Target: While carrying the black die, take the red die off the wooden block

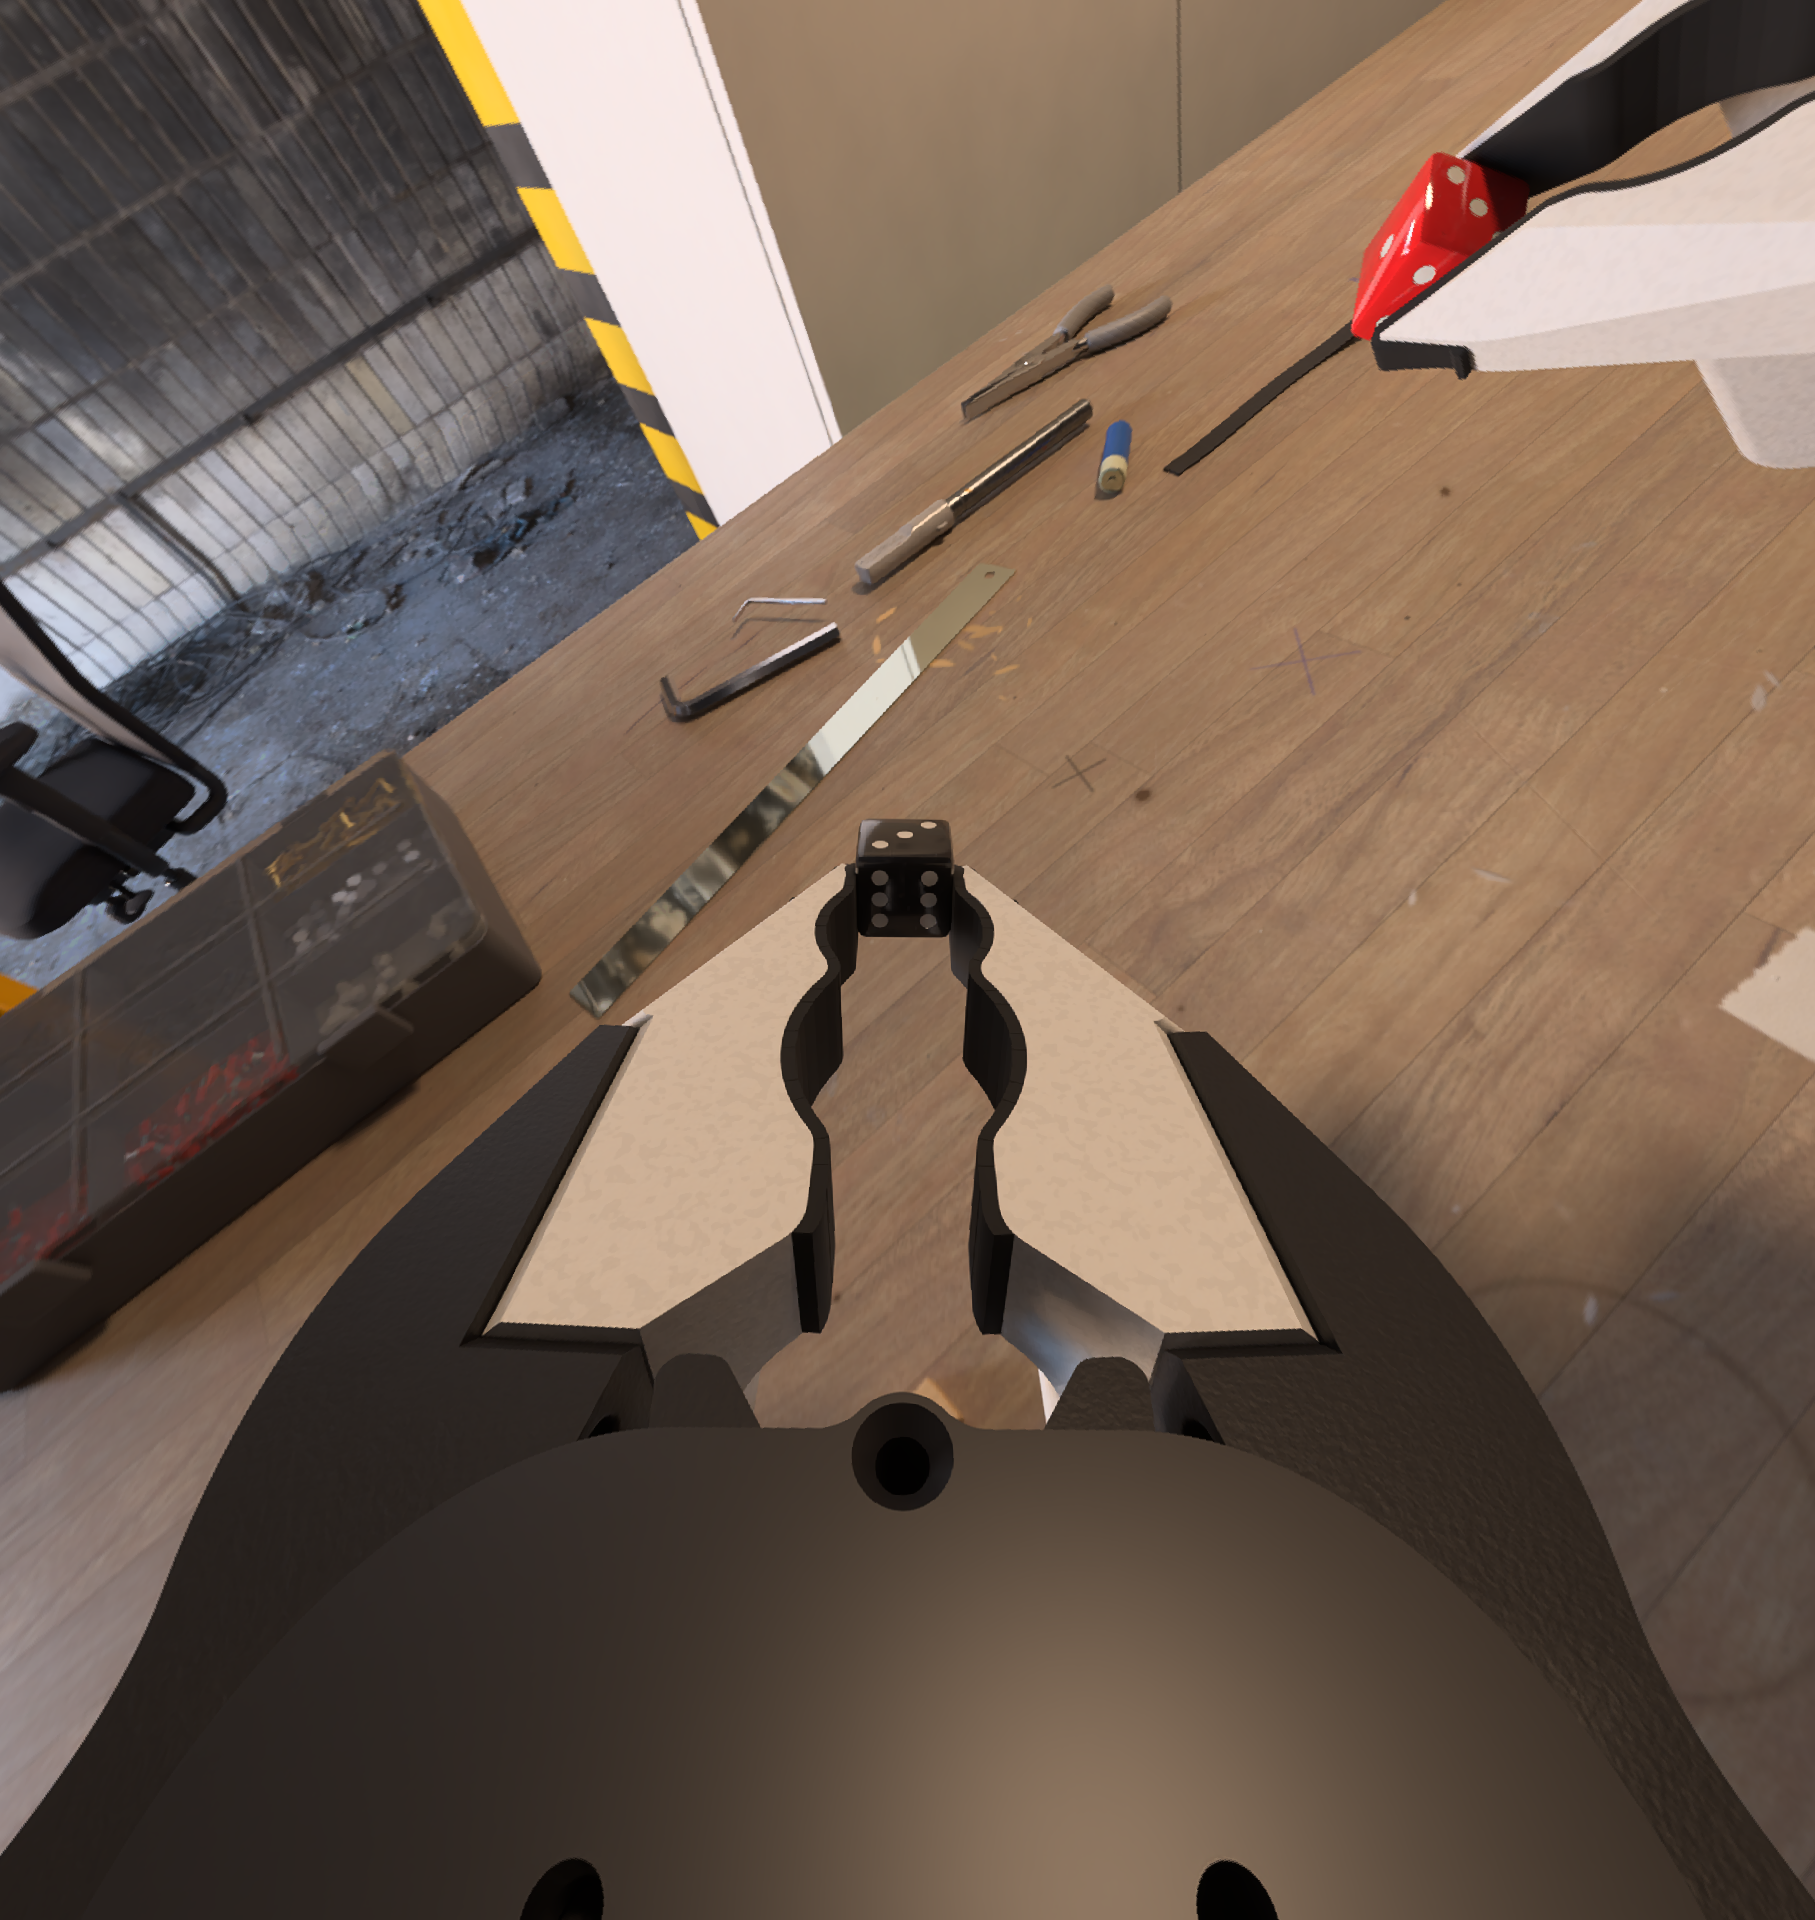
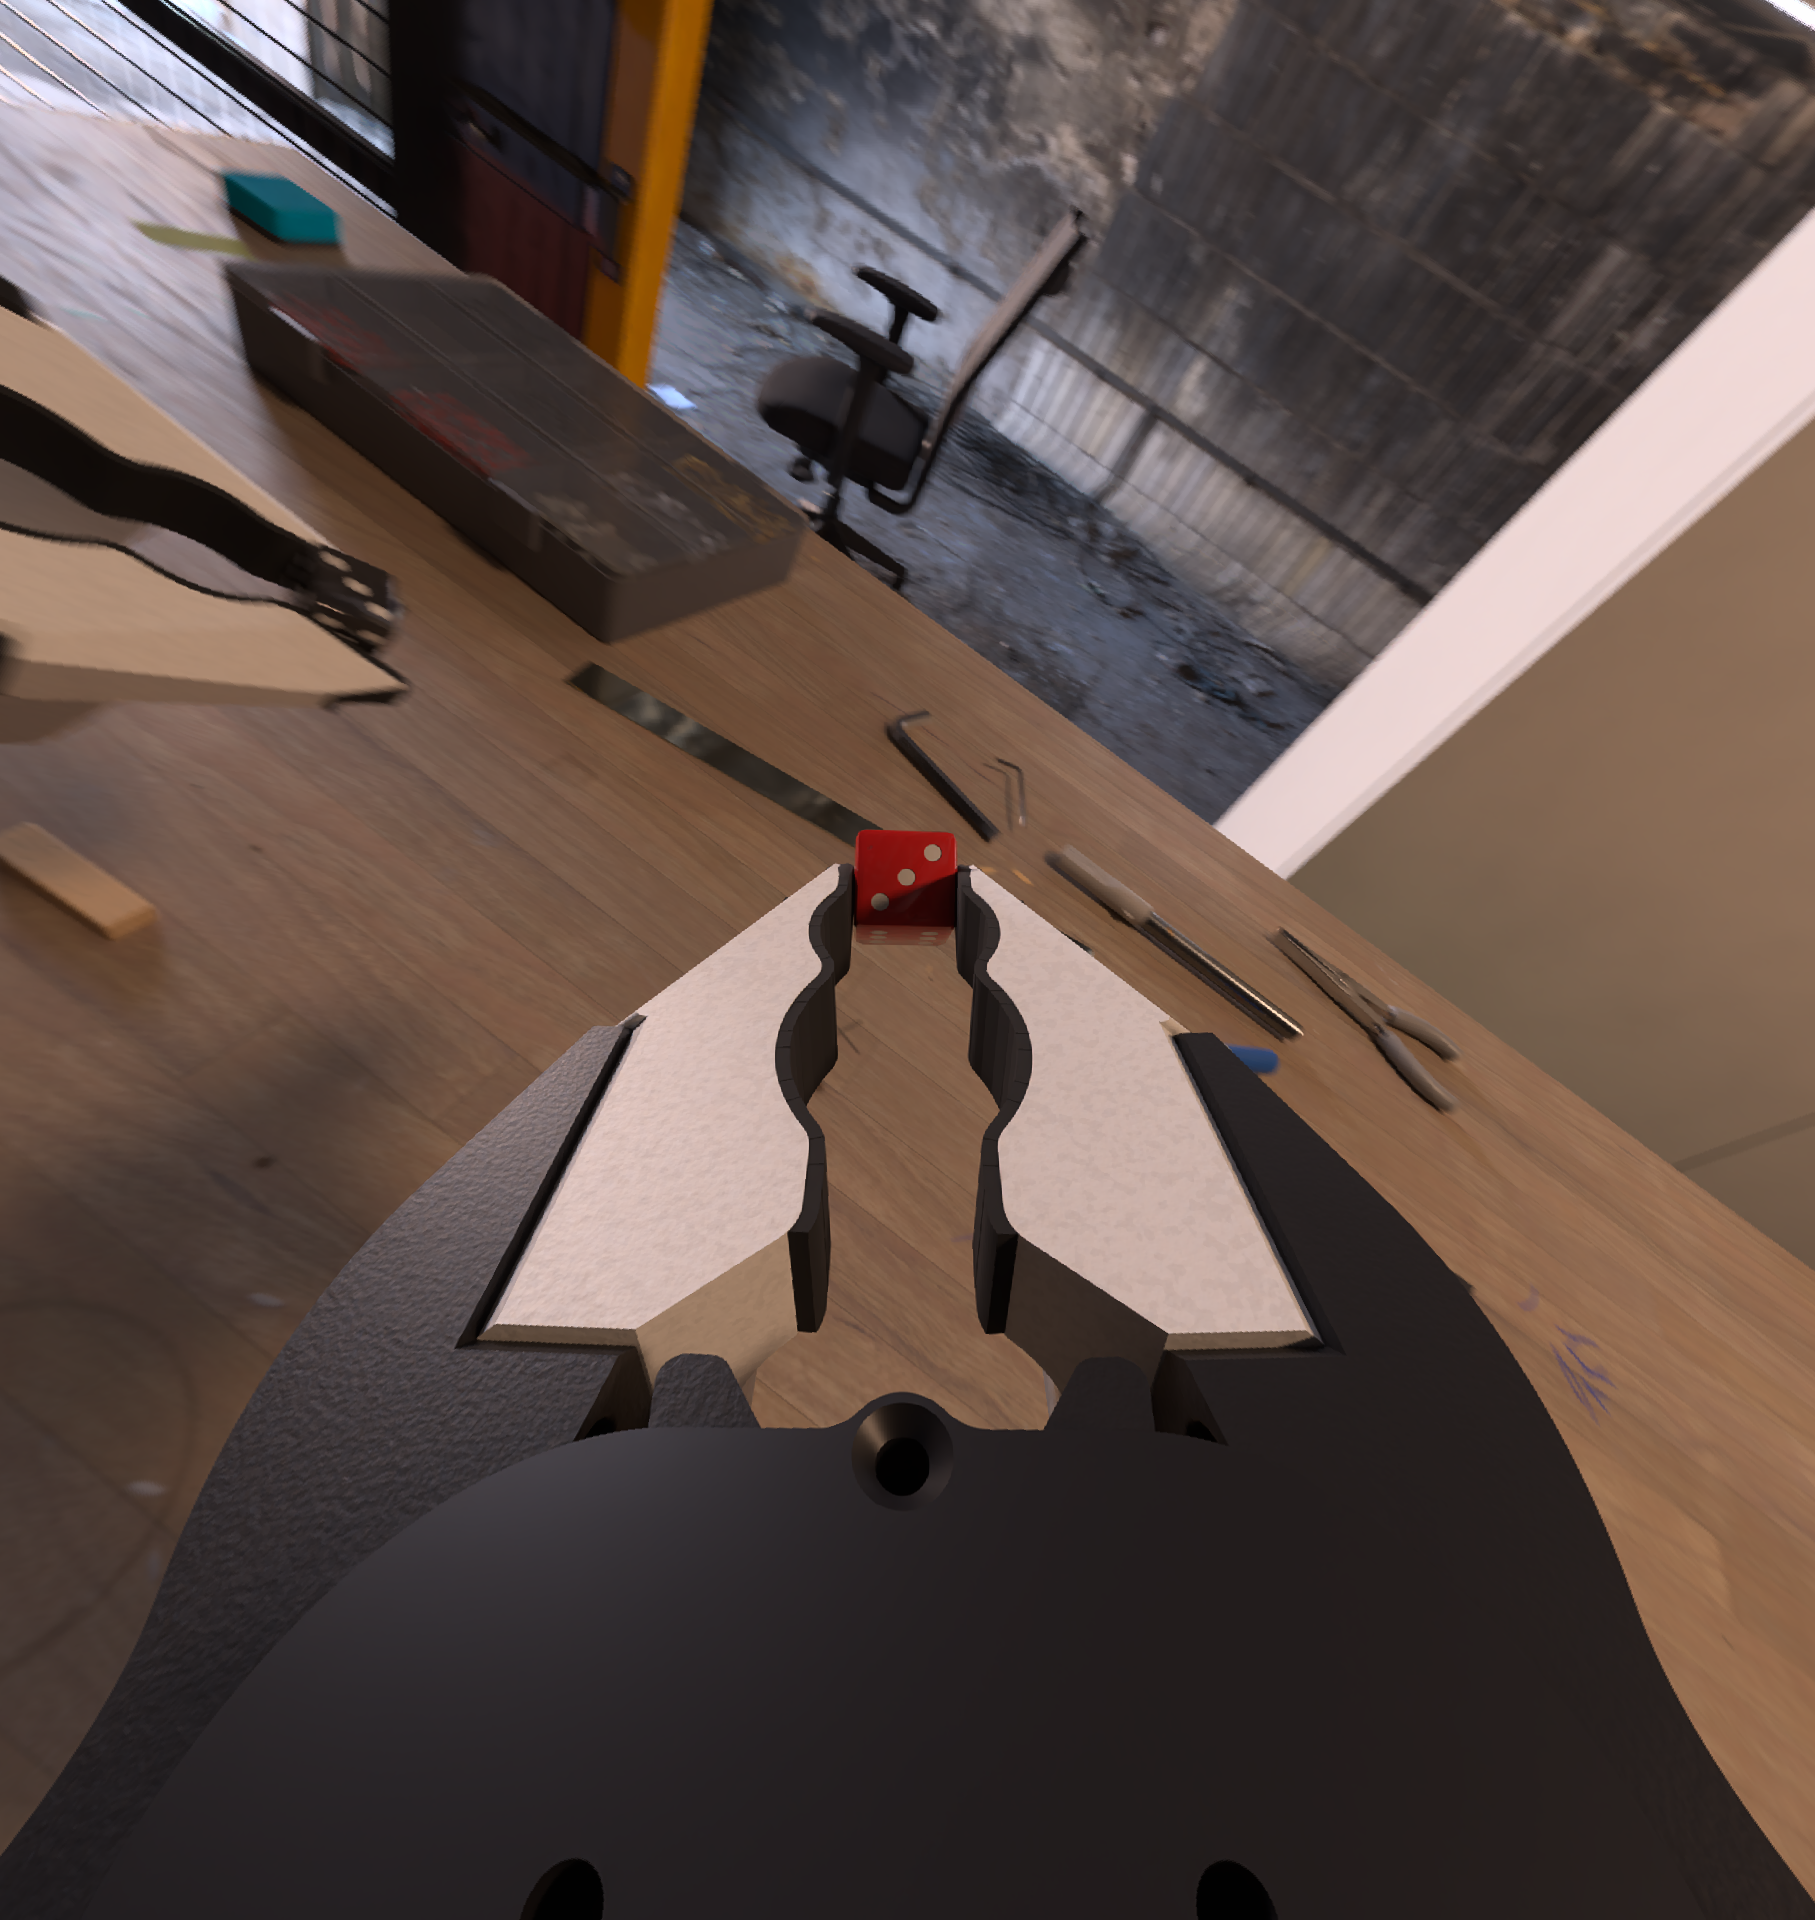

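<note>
My left gripper [image 1: 904, 883] is shut on the black die [image 1: 904, 878], held at its fingertips above the wooden table. My right gripper [image 2: 904, 883] is shut on the red die [image 2: 904, 876], held in the air above the table. In the left wrist view the right gripper [image 1: 1402, 301] shows at the top right with the red die [image 1: 1428, 234] between its tips. In the right wrist view the left gripper [image 2: 363, 613] shows at the left with the black die [image 2: 347, 597]. The wooden block [image 2: 67, 878] lies flat on the table at the left, bare, away from both grippers.
A parts organiser box [image 1: 207, 1029] sits at the table's left edge. A steel ruler [image 1: 778, 790], hex keys [image 1: 747, 670], a knife [image 1: 970, 494], pliers [image 1: 1064, 348], a blue cylinder [image 1: 1114, 457] and a black strip [image 1: 1256, 405] lie ahead. A teal block [image 2: 282, 206] lies far off.
</note>
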Controlling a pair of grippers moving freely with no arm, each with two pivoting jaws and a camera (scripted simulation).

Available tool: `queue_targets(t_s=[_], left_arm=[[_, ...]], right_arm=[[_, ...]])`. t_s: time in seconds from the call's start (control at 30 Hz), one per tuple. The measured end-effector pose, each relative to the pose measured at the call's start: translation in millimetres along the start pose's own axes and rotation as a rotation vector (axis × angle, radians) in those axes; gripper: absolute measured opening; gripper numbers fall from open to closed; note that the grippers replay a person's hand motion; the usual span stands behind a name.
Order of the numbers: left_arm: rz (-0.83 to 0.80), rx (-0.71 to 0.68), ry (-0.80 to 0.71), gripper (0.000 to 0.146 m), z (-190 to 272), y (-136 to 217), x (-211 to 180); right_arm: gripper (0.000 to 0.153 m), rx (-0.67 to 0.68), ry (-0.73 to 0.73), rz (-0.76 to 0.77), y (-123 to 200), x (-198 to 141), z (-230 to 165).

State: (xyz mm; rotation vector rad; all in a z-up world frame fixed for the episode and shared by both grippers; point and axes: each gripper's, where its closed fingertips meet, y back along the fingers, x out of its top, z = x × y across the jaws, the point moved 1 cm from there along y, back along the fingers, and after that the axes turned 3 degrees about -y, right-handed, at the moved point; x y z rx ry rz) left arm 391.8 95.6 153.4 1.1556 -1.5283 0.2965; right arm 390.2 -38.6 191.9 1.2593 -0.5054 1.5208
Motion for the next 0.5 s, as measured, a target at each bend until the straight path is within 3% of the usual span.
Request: queue_targets(t_s=[0.3, 0.5], left_arm=[[0.107, -0.156, -0.057, 0.016, 4.2, -26.9, 33.5], [0.189, -0.402, -0.085, 0.016, 18.1, -23.3, 49.9]], right_arm=[[0.019, 0.412, -0.086, 0.172, 17.6, 59.8, -13.5], [0.019, 0.647, -0.097, 0.231, 21.0, 86.1, -24.6]])
